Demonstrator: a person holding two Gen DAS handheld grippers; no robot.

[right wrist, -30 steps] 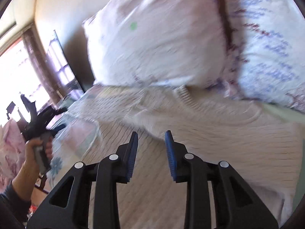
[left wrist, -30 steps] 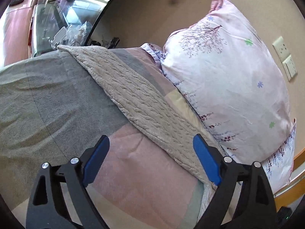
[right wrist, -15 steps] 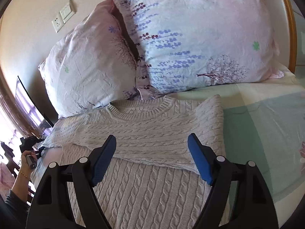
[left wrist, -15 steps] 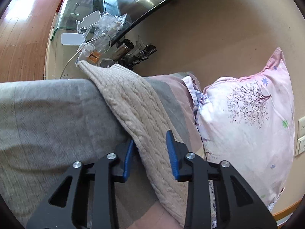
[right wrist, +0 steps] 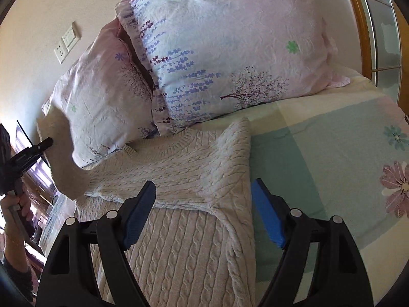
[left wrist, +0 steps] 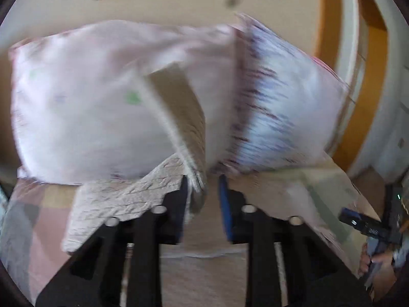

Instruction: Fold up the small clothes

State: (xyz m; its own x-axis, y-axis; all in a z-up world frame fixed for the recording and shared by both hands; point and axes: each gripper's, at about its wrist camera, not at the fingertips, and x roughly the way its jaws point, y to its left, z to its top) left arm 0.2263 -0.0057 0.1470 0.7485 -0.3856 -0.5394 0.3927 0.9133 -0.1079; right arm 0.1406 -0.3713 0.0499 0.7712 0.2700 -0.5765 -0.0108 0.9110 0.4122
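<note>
No readable text, labels, brands or numbers are showing in either view. The wall switch plates (right wrist: 67,43) are carrying no legible markings (too small in the right wrist view, blurred in the left). The pillowcases (right wrist: 225,51) are showing floral prints only.

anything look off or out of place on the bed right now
Nothing damaged or spilled. The cream cable-knit sweater lies mid-fold: one sleeve across its chest, the other sleeve raised, pinched in the left hand-held gripper. The right hand-held gripper hangs open above it.
</note>
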